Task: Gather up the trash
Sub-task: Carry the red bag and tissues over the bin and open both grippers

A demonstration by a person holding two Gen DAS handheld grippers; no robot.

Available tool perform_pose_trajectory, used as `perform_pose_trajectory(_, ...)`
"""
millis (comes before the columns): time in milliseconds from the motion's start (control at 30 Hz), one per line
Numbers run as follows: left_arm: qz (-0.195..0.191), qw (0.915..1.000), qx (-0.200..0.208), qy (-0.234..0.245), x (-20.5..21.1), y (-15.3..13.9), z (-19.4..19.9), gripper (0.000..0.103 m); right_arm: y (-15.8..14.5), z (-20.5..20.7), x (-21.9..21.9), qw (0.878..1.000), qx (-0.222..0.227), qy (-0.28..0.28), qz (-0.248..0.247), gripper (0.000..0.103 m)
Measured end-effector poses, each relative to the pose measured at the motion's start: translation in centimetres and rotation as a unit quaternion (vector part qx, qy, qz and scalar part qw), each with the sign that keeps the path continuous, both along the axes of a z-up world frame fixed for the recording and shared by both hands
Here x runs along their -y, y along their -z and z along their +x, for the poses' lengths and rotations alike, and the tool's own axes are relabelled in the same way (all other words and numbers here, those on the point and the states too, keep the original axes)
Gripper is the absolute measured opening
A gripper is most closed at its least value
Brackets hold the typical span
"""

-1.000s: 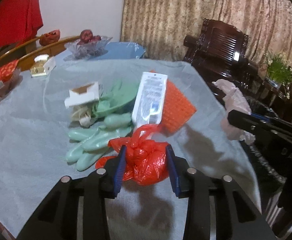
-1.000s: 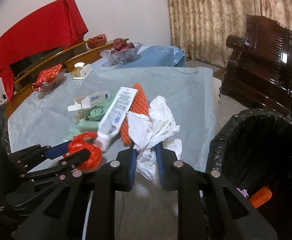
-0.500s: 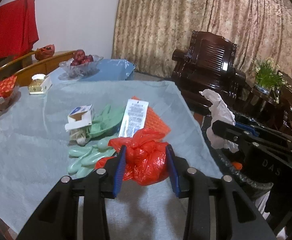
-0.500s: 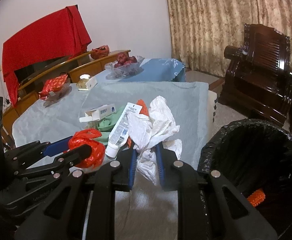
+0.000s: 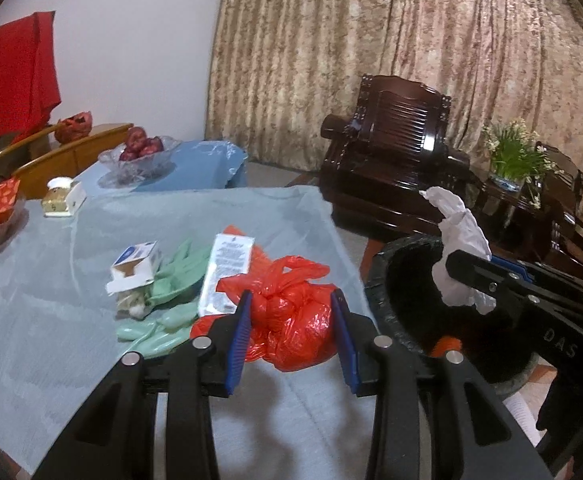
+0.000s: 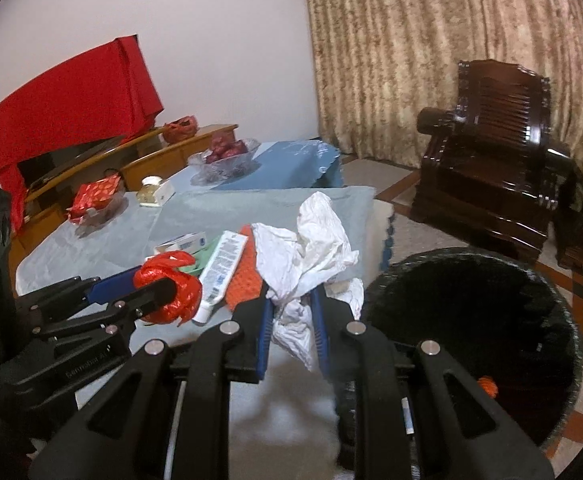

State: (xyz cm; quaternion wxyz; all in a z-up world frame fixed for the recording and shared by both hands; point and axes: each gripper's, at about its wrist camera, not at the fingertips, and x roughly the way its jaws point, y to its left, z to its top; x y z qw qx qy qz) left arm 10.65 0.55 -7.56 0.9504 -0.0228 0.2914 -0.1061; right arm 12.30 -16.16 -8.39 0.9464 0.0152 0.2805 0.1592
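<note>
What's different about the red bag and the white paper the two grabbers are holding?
The red plastic bag is shiny, knotted and round; the crumpled white paper is dull and loose, with floppy ends. The bag sits in the left hand-held gripper, whose jaws stand wider; the paper is pinched in the narrower right hand-held gripper. Both are held off the table near the black bin.

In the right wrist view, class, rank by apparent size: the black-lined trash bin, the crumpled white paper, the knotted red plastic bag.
1. Black-lined trash bin
2. Crumpled white paper, enlarged by nearness to the camera
3. Knotted red plastic bag
</note>
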Motion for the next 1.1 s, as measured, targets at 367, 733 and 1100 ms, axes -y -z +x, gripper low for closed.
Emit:
perform_pose_trajectory(367,-0.01,0.9983,0.013,0.055,5.7,-0.9,1.5,0.039,-0.3,-1.0,6.3,0.997,0.009,0.07,-0.005,0.017)
perform_pose_trajectory(733,-0.012,0.9926,0.019,0.119,13.2,-1.0,4.0,0.039,1.2,-0.5,13.2,0.989,-0.001,0.146,-0.018,0.017)
perform_pose_trajectory(1100,-0.007,0.9881,-0.002,0.154,18.3,1.1,6.1,0.042,4.0,0.1,17.1,0.981,-0.027,0.191,-0.021,0.021)
